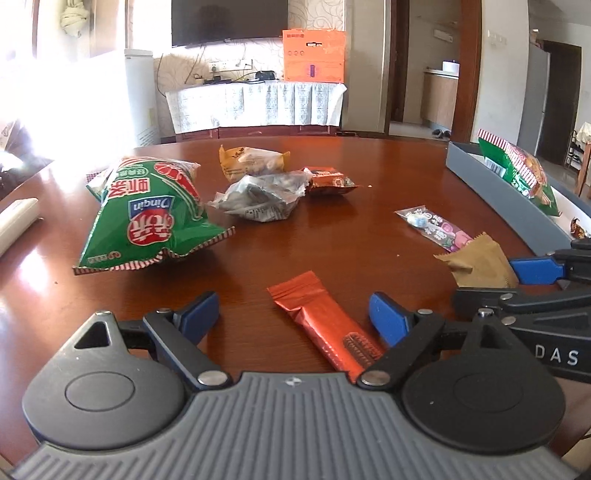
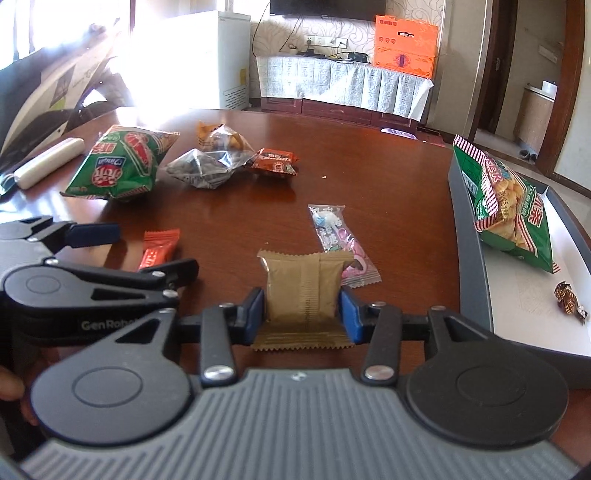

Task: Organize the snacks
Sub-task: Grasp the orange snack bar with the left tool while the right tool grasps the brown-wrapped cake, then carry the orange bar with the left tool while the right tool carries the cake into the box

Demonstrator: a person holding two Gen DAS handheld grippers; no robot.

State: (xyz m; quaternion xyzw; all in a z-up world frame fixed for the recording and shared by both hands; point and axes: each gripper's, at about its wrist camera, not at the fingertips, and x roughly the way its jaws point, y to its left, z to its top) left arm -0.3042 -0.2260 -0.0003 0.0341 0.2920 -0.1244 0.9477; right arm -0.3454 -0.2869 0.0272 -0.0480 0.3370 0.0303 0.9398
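- I work over a dark red-brown wooden table (image 1: 332, 243); beyond its far edge stand a cloth-draped cabinet (image 1: 258, 105), an orange box (image 1: 314, 55) on top and a dark TV (image 1: 229, 20) on the wall.
- My right gripper (image 2: 302, 312) is clamped on a tan snack packet (image 2: 303, 291), its crimped ends sticking out ahead of and behind my pads.
- My left gripper (image 1: 293, 319) stands wide apart around an orange bar wrapper (image 1: 325, 321), touching neither side; the bar's near end is hidden under my body.
- Ahead of my left jaws lie a green chip bag (image 1: 147, 210) and a clear crumpled bag (image 1: 258, 197).
- To the right of my right jaws, a grey tray (image 2: 469, 258) holds another green chip bag (image 2: 509, 210) and a small wrapped candy (image 2: 569, 301); its far side is cut off.
- Window glare washes out the room's left.
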